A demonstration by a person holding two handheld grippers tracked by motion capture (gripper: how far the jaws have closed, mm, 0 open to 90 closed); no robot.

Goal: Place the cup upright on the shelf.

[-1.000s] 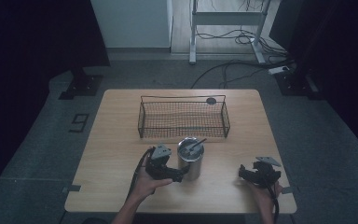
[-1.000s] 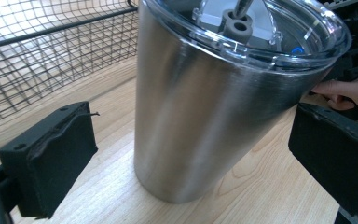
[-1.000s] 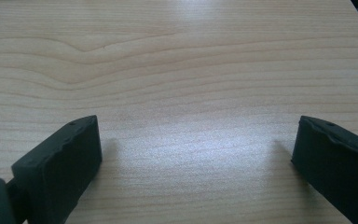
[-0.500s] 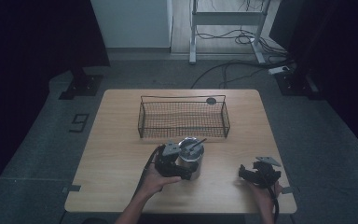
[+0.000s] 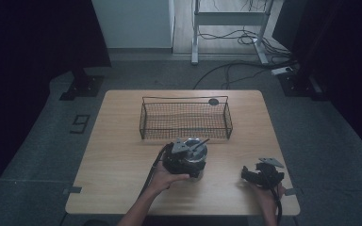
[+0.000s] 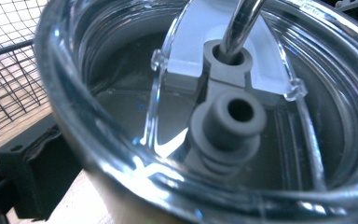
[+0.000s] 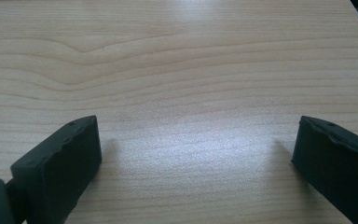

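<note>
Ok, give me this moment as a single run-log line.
left gripper: jaws wide, either side of tumbler, grip unclear | right gripper: open, nothing between jaws, over table | wire basket: behind tumbler

Steel-grey tumbler [image 5: 193,160], black mesh basket [image 5: 185,118]

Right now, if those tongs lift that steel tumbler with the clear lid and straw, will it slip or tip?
The steel tumbler with clear lid looks smooth, so probably slippery. Its rigid metal wall likely won't crush. The metal straw leans in its hole and may rattle or shift if tilted.
</note>
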